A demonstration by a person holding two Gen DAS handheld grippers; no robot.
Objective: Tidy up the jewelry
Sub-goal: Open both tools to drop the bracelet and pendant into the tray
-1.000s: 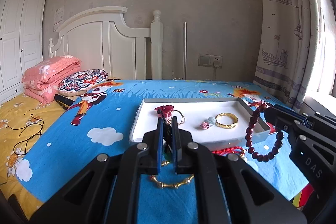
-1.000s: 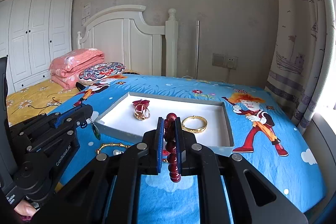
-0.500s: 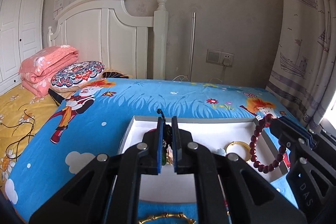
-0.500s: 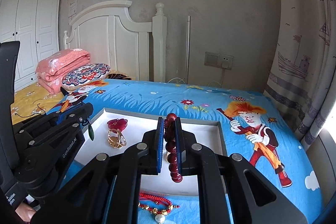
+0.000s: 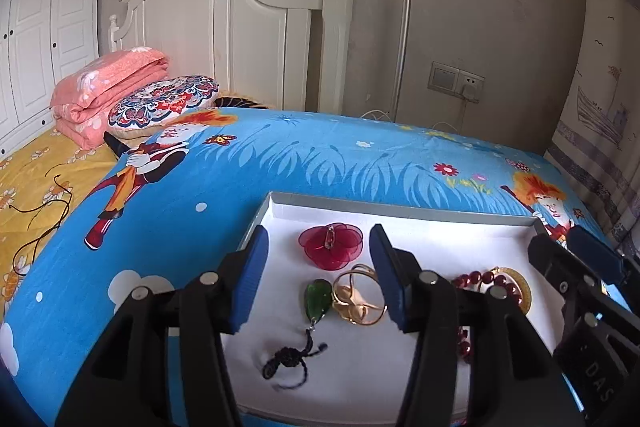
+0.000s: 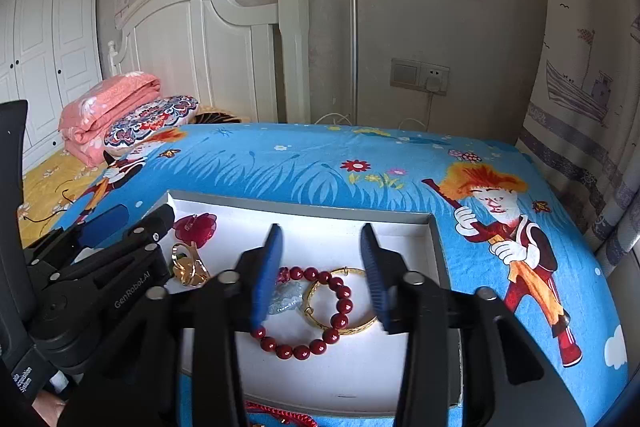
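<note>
Both claws hang over the white tray [image 5: 280, 205] on the bed [image 5: 280, 163], and both are opening with nothing pinched. Between the spread jaws of the left claw [image 5: 318, 273], the green pendant [image 5: 317, 299] lies on the tray floor near its left wall, its dark cord [image 5: 290, 361] coiled toward the near edge, just beside the gold rings [image 5: 360, 301] and below the red flower brooch [image 5: 331, 245]. Between the parted jaws of the right claw [image 6: 322, 273], the red bead bracelet [image 6: 316, 311] rests toward the tray's right half, overlapping the gold bangle [image 6: 352, 323] and lying against a pale stone charm [image 6: 285, 301]. Both pieces look delivered, so the risk is in the withdrawal: the pendant's loose cord could catch on a left pad and be dragged back over the tray's near edge, and a right finger pulled back low could hook the bead loop or nudge the bangle. The two claws are also close above the tray's middle and could knock each other if drawn back together. More jewelry seems to wait on the bed just outside the tray's near wall, including a red cord [image 6: 276, 413], partly hidden.
</note>
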